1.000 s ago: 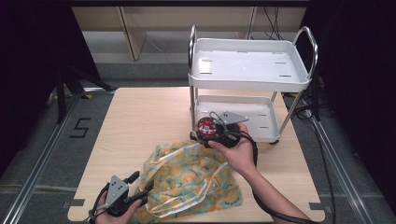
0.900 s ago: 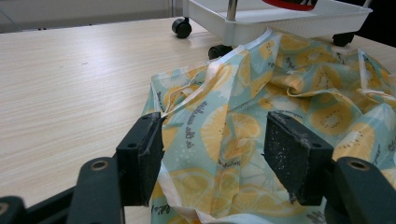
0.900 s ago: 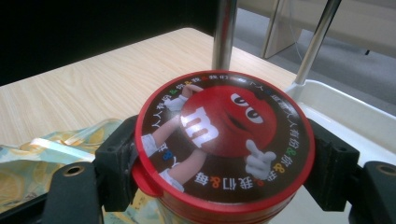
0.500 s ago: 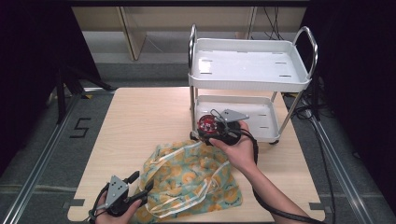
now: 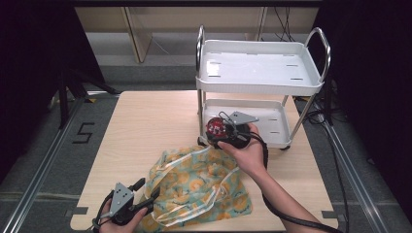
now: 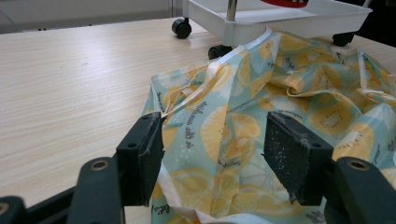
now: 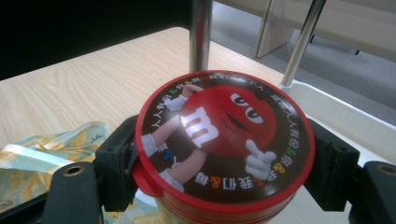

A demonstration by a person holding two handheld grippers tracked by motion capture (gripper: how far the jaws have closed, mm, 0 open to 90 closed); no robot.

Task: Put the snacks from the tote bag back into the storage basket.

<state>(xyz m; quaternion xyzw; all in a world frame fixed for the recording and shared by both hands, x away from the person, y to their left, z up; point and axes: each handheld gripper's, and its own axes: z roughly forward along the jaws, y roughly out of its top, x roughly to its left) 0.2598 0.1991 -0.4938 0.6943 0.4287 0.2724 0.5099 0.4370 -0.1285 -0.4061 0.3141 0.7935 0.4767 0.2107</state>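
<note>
A round tub with a red cartoon lid (image 7: 219,135) is clamped between the jaws of my right gripper (image 7: 224,158). In the high view the tub (image 5: 215,128) hangs at the front left corner of the white cart's lower tray (image 5: 272,138), above the table. A yellow and teal fruit-print cloth bag (image 5: 199,187) lies crumpled on the table's near part. My left gripper (image 5: 145,190) is at the bag's near left edge. Its jaws stand open in the left gripper view, with the cloth (image 6: 280,84) lying between the left gripper's (image 6: 217,158) fingers (image 6: 140,156).
A white two-tier wheeled cart (image 5: 260,85) with chrome posts stands at the table's back right; its top tray is bare. Its casters (image 6: 181,28) rest just beyond the bag. Bare wood table (image 5: 145,126) stretches to the left and back.
My right gripper has drifted slightly away from me, toward the cart, with the tub in it. The left gripper and the bag have stayed put.
</note>
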